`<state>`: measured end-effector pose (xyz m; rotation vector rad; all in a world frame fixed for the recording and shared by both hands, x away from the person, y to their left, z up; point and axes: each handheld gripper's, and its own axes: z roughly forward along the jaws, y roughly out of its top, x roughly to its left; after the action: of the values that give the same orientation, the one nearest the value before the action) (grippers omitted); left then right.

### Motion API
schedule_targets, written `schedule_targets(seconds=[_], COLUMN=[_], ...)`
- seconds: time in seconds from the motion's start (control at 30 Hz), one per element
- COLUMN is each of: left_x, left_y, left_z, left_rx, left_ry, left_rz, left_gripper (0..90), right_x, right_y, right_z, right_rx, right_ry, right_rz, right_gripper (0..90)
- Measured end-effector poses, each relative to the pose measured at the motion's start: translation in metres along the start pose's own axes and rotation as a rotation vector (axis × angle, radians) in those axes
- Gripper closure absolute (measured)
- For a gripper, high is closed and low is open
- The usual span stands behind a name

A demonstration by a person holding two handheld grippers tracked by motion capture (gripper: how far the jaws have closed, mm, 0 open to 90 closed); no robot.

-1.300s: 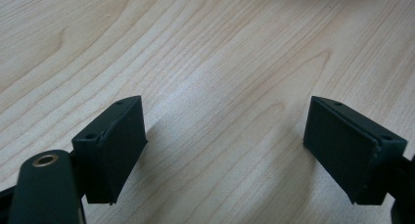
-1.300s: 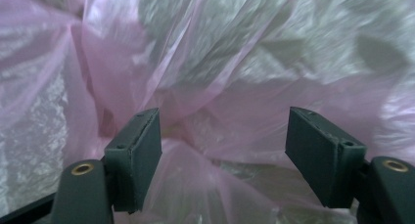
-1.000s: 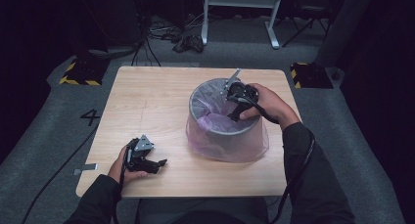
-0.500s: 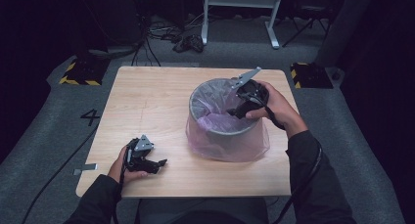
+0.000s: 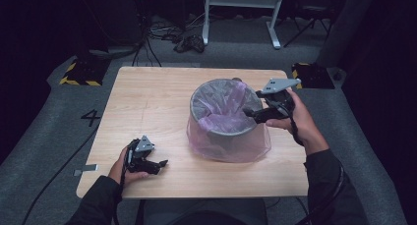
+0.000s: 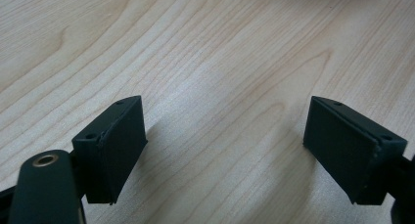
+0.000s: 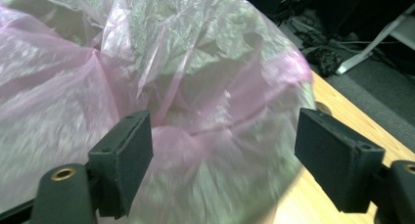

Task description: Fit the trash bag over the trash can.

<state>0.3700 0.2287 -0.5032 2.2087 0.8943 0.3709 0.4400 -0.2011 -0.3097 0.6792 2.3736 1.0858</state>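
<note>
Dark room all around, grey carpet underfoot, and in the middle a pale wooden table point(image 5: 147, 102) with a number 4 point(image 5: 91, 118) marked on the floor off its left side. Cables point(image 5: 162, 33) lie tangled on the floor beyond the far edge, beside a white metal stand point(image 5: 241, 9).

Right of centre on the table sits a round grey bin point(image 5: 223, 114), lined with a thin pink plastic bag point(image 5: 231, 146) that drapes down over its outside wall and bunches up inside. From the right gripper view the crinkled pink film swells up close ahead, with the table edge and a round hole in the wood off to the right.

Over at the bin's right rim, the right gripper point(image 5: 255, 114) hangs in the person's right hand point(image 5: 295, 119), jaws pointing in over the rim. Its jaws stand wide apart, nothing between them; whether they touch the bag is hard to tell.

Down at the near left corner, the left gripper point(image 5: 160, 165) rests low on the table in the left hand point(image 5: 129, 166), well apart from the bin. Its jaws are spread wide too, with bare wood grain between them.
</note>
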Motion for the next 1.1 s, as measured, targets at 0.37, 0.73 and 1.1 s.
schedule_targets(seconds=[0.37, 0.73, 1.1], left_x=[0.0, 0.0, 0.0], left_y=[0.0, 0.0, 0.0], left_z=[0.0, 0.0, 0.0], left_rx=[0.0, -0.001, 0.0], left_ry=[0.002, 0.002, 0.002], left_rz=[-0.002, -0.002, -0.003], left_gripper=[15.6, 15.6, 15.5], right_x=[0.004, 0.013, 0.017], right_y=[-0.035, -0.059, -0.097], right_z=[-0.049, -0.059, -0.037], right_rx=[-0.119, -0.085, 0.054], right_ry=[-0.024, -0.039, -0.071], right_rz=[0.025, 0.007, -0.015], right_gripper=[20.5, 19.5, 18.7])
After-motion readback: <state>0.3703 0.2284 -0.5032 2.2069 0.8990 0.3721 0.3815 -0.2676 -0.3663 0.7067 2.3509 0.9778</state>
